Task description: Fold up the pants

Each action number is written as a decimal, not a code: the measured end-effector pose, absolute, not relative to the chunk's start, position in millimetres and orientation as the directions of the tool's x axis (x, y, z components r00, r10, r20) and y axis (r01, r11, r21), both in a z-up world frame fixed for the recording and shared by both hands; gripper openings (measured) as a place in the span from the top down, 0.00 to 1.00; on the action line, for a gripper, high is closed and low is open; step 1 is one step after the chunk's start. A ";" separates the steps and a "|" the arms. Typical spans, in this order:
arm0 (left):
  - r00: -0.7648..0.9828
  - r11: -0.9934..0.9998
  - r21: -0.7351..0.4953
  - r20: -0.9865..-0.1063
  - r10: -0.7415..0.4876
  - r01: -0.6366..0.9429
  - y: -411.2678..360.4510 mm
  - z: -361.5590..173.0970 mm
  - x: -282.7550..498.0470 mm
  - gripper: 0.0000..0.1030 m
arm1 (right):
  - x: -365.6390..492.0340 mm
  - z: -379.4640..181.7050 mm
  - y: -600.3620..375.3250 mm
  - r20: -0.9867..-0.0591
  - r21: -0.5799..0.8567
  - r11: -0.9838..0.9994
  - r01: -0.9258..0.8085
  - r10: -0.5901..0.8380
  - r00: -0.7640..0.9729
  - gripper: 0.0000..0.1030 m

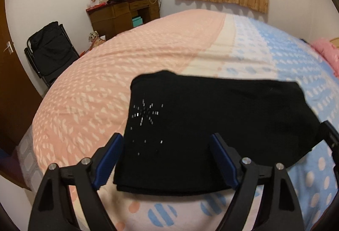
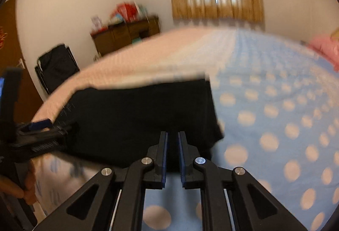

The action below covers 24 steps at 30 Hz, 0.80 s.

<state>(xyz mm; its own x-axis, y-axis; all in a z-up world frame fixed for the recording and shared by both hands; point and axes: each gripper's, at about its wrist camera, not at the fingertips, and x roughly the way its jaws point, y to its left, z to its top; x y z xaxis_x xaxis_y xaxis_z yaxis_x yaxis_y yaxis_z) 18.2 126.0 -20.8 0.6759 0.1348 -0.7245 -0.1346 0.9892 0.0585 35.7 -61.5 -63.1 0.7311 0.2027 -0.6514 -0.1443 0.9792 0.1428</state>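
Black pants (image 1: pixel 211 125), folded into a compact rectangle with a sparkly star pattern at their left end, lie on the bed (image 1: pixel 127 57). My left gripper (image 1: pixel 166 140) hovers open over their near left part, its blue pads wide apart and clear of the cloth. Part of the right gripper (image 1: pixel 330 135) shows at the pants' right end. In the blurred right wrist view the pants (image 2: pixel 137 121) fill the middle. My right gripper (image 2: pixel 172 134) is at their near right edge, jaws almost together with only a slit between and no cloth visible in it. The left gripper (image 2: pixel 40 125) shows at far left.
The bed cover is pink on the left and blue with dots (image 2: pixel 275 114) on the right. A black folding chair (image 1: pixel 50 51), a cluttered wooden desk (image 1: pixel 125 15) and a door (image 1: pixel 10 82) stand beyond the bed's left side. Something pink (image 1: pixel 326 53) lies at far right.
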 end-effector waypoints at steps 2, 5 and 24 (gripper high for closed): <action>0.659 0.988 0.056 -0.739 0.140 -0.146 129.6 -26.8 17.8 0.15 | 32.6 -64.2 -65.6 -0.631 0.170 0.974 -0.148 0.223 0.743 0.91; 0.659 0.988 0.040 -0.741 0.130 -0.151 132.7 -29.9 16.5 0.14 | 30.0 -59.3 -65.0 -0.638 0.171 0.973 -0.156 0.230 0.735 0.90; 0.704 0.992 0.024 -0.702 0.107 -0.126 122.5 -16.7 -39.2 0.12 | -67.2 -25.8 -67.1 -0.511 0.275 0.954 -0.118 0.249 0.823 0.45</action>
<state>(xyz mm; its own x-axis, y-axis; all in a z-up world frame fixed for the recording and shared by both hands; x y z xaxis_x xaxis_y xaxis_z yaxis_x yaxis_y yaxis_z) -39.2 122.5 -16.7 0.7042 0.1068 -0.7020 -0.1262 0.9917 0.0243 -67.2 -67.1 -25.8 0.8230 0.2489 -0.5105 -0.1182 0.9543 0.2746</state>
